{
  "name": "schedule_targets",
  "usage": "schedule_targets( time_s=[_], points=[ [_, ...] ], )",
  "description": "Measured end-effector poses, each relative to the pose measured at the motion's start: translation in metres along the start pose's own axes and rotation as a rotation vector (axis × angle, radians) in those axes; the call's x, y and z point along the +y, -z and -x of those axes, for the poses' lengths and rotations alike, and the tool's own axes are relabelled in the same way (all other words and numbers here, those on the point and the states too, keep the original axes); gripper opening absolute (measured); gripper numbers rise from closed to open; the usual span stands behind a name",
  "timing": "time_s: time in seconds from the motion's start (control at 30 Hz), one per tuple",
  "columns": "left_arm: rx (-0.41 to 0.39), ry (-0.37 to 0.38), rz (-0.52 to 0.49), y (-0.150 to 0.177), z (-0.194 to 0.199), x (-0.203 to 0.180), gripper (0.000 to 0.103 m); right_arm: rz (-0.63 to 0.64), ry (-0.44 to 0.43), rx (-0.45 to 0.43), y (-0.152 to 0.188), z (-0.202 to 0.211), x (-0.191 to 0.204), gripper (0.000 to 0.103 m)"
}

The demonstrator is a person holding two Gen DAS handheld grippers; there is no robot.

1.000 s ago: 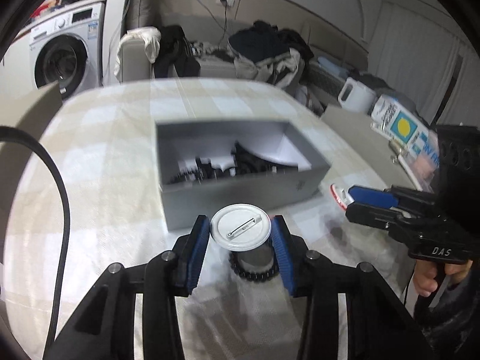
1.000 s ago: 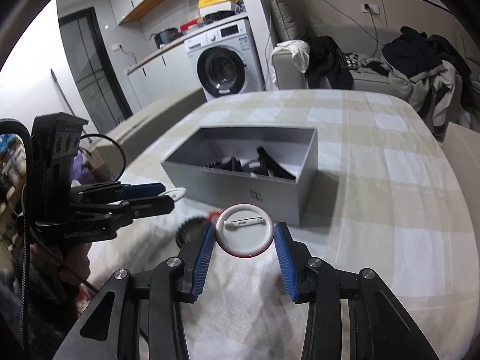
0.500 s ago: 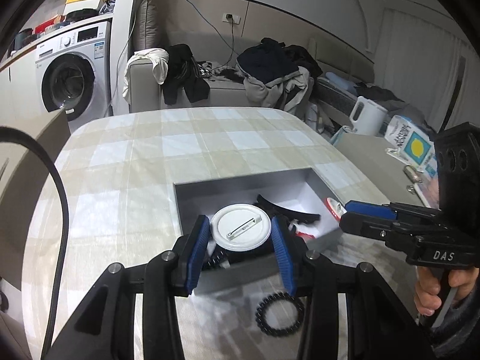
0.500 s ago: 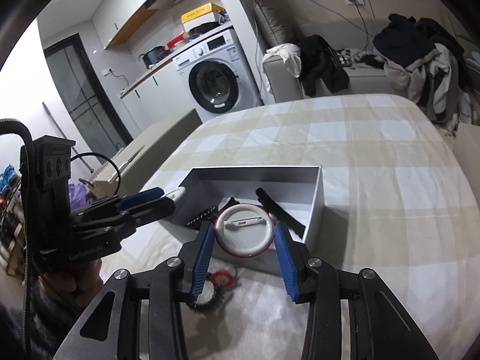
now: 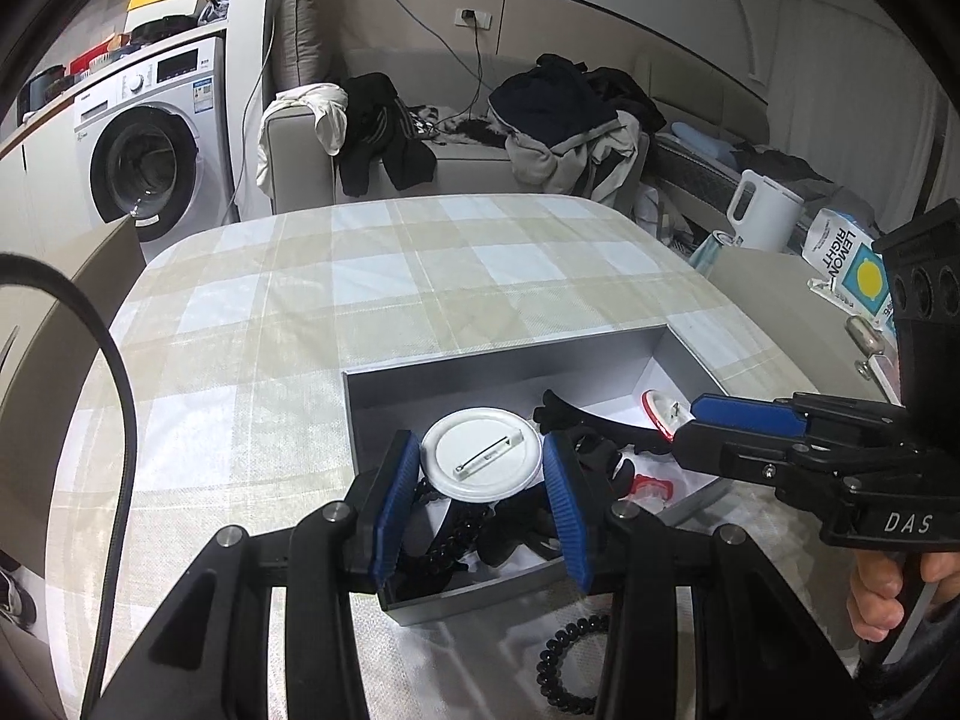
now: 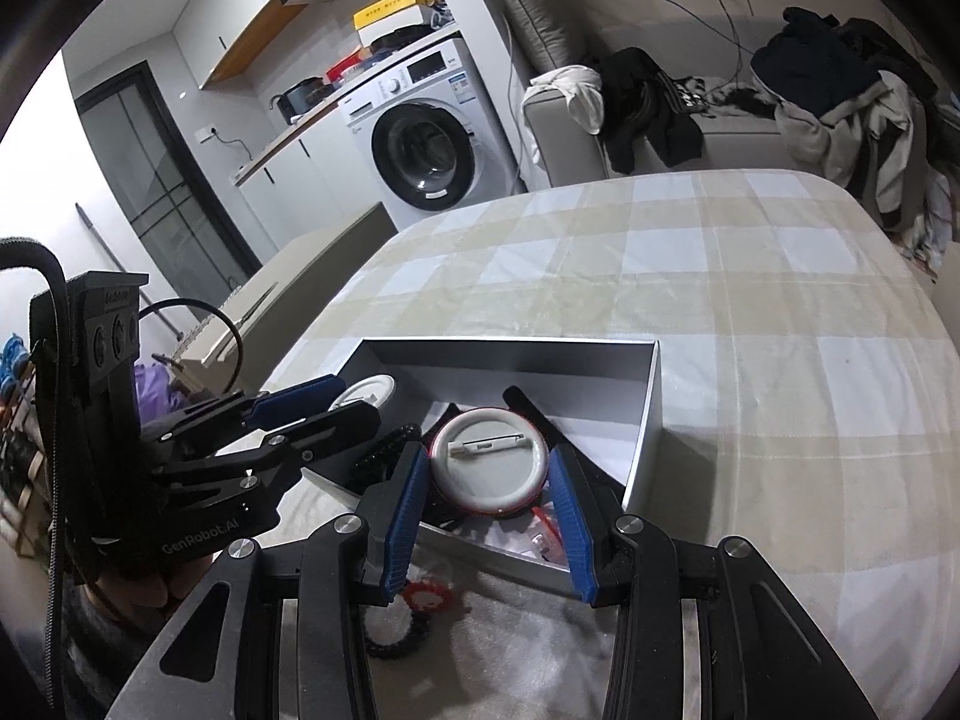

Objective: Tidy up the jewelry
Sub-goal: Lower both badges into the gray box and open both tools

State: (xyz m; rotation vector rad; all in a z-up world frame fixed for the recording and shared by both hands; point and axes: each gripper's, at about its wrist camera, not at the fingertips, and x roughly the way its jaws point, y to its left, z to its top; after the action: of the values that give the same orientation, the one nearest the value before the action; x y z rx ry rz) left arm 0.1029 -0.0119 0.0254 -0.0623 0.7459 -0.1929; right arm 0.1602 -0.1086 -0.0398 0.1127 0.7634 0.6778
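Both grippers, the left gripper (image 5: 483,489) and the right gripper (image 6: 489,486), each clench a round white pin-back badge (image 5: 480,456) (image 6: 489,462) above the open grey cardboard box (image 5: 510,354) of dark accessories, where crowded tongs risk colliding on release.

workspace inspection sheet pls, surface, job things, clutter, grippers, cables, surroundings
surface: table under a checked cloth
job's things: grey box open, holding dark hair pieces; one white badge in the left gripper, a red-rimmed badge in the right gripper, both over the box; black bead bracelet and a red ring on the cloth outside the box
clutter: nothing seen on the cloth beyond these
grippers: left gripper and right gripper each shut on a badge
cables: black cable at left; blue cord on the wall
surroundings: washing machine, sofa with clothes, kettle
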Motion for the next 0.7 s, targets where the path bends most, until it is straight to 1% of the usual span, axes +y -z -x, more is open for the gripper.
schedule_targets(
  time_s=[0.3, 0.57, 0.63, 0.67, 0.7],
  points=[
    [0.014, -0.005, 0.014, 0.001, -0.003, 0.002, 0.037, 0.015, 0.006, 0.016, -0.005, -0.008, 0.003, 0.04],
    [0.019, -0.01, -0.018, 0.001, -0.005, -0.001, 0.037, 0.031, 0.002, 0.025, -0.008, -0.016, 0.005, 0.039],
    [0.021, -0.005, -0.017, 0.001, -0.007, -0.001, 0.037, 0.036, 0.011, 0.026, -0.009, -0.016, 0.004, 0.038],
    [0.022, -0.005, -0.018, 0.001, -0.008, -0.001, 0.037, 0.037, 0.014, 0.023, -0.008, -0.015, 0.004, 0.038],
    [0.025, -0.005, -0.018, 0.001, -0.008, -0.002, 0.037, 0.038, 0.014, 0.013, -0.008, -0.012, 0.004, 0.04]
  ],
)
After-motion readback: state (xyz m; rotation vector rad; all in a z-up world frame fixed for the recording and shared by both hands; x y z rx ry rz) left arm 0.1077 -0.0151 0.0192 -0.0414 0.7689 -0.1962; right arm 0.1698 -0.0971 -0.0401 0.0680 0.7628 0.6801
